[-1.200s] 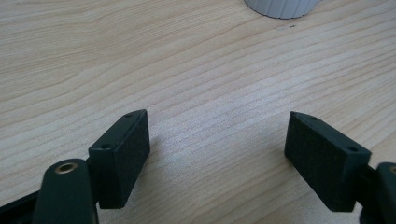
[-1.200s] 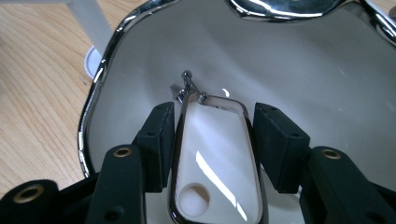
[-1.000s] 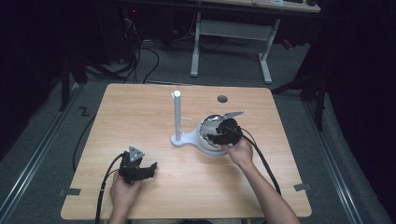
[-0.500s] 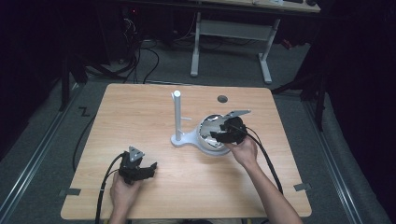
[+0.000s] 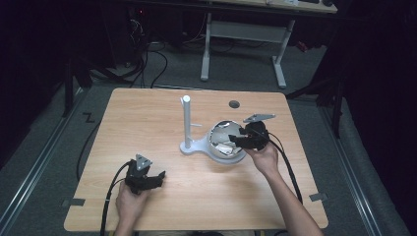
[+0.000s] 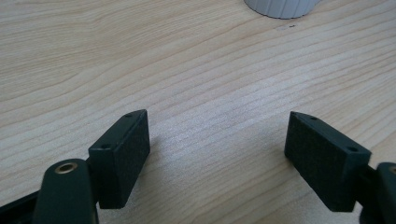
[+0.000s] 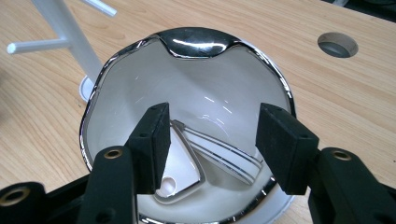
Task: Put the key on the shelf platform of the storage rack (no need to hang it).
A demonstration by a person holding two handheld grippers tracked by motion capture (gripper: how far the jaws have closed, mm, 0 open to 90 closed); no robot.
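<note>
Chrome-rimmed white bowl (image 7: 196, 116) sat right of worktop centre, beside the white peg stand (image 5: 187, 123). Right gripper (image 7: 210, 140) nudged slightly rightward over it, jaws spread, pinching nothing. Left gripper (image 6: 217, 154) unmoved near front edge, spread.

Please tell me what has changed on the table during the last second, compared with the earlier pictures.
Very little. The right gripper shifted slightly toward the table's right edge and tilted a little; its open jaws remain over the white bowl with the shiny chrome rim, gripping nothing. The left gripper, open on the light wooden table, has not moved, and neither has the white post stand or the bowl.
</note>
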